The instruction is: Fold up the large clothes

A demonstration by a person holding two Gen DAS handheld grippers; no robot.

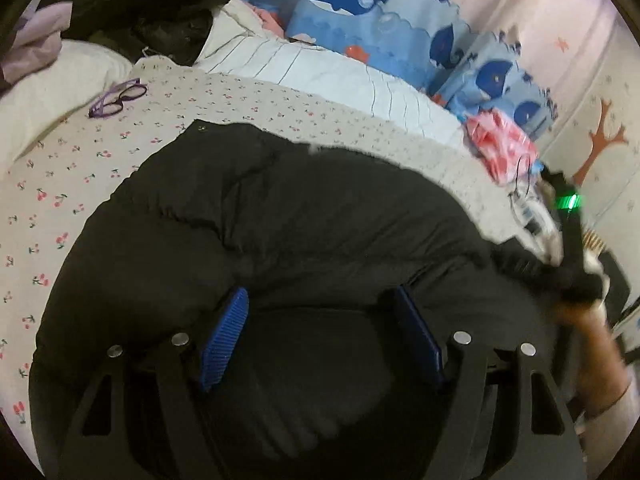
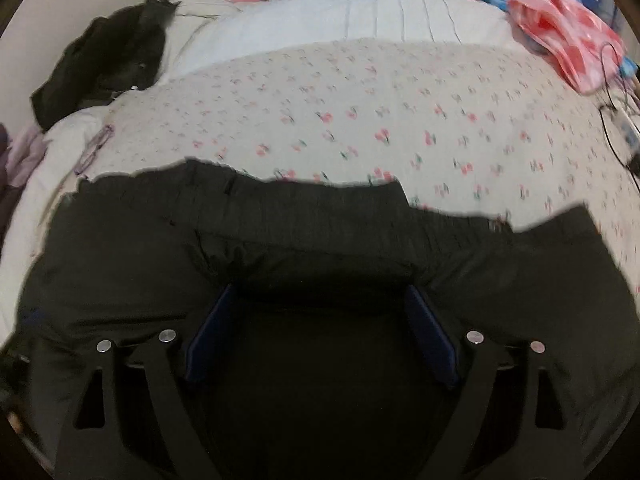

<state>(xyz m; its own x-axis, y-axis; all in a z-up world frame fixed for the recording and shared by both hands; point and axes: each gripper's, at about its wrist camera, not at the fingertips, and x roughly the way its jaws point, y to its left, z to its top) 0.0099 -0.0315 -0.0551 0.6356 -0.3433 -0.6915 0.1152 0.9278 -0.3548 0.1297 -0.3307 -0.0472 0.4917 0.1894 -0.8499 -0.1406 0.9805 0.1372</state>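
A large black padded jacket (image 1: 280,208) lies spread on a bed with a cherry-print sheet (image 1: 80,160). My left gripper (image 1: 320,296) hovers over the jacket's near part, its blue pads (image 1: 224,336) wide apart and pressing on nothing. In the right wrist view the jacket (image 2: 120,260) fills the lower half, with a folded band of it across the middle. My right gripper (image 2: 320,290) stands open just in front of that band, with only jacket fabric beneath it. The picture is blurred. A person's forearm (image 1: 592,344) shows at the right edge of the left wrist view.
Purple glasses (image 1: 118,98) lie on the sheet at the left. A heap of dark clothes (image 1: 140,0) sits at the far left corner. A white striped duvet (image 1: 320,68), whale-print pillows (image 1: 360,12) and a pink bag (image 1: 500,148) line the far side. Cables (image 2: 616,120) lie at the right.
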